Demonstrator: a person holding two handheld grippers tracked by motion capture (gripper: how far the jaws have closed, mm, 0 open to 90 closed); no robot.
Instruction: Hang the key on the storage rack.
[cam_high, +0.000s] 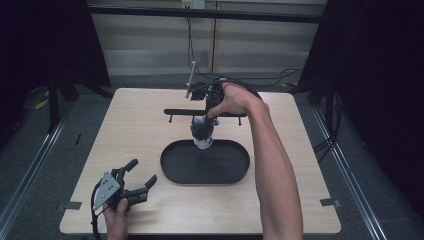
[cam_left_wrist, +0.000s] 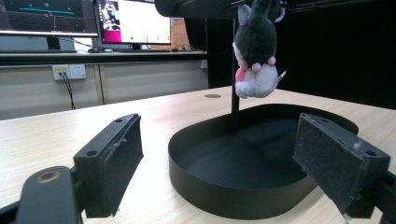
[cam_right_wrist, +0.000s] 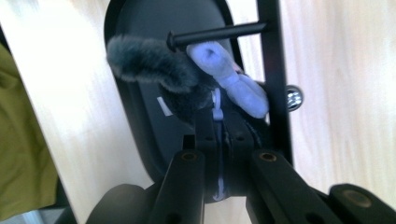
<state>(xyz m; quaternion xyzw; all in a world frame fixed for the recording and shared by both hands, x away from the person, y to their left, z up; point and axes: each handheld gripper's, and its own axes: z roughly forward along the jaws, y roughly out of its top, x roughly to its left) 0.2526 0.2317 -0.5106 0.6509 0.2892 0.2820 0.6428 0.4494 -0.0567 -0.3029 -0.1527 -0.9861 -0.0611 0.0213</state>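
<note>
The right gripper (cam_high: 206, 120), reaching in from the person's forearm toward the 12 o'clock side of the pale wooden desk (cam_high: 125, 120), is pinching its fingers (cam_right_wrist: 208, 135) tight on the white loop of a small grey-and-white plush toy animal (cam_high: 202, 135). The toy is hanging below the fingers, just above the 12 o'clock rim of the black oval metal tray (cam_high: 205, 162) at the desk's centre, beside a peg of the thin black metal hanging rack (cam_high: 182, 112) standing just behind the tray. The left gripper (cam_high: 142, 176) is resting at the 7 o'clock corner of the desk, its fingers (cam_left_wrist: 112, 165) standing wide apart and holding nothing, pointing toward the tray.
</note>
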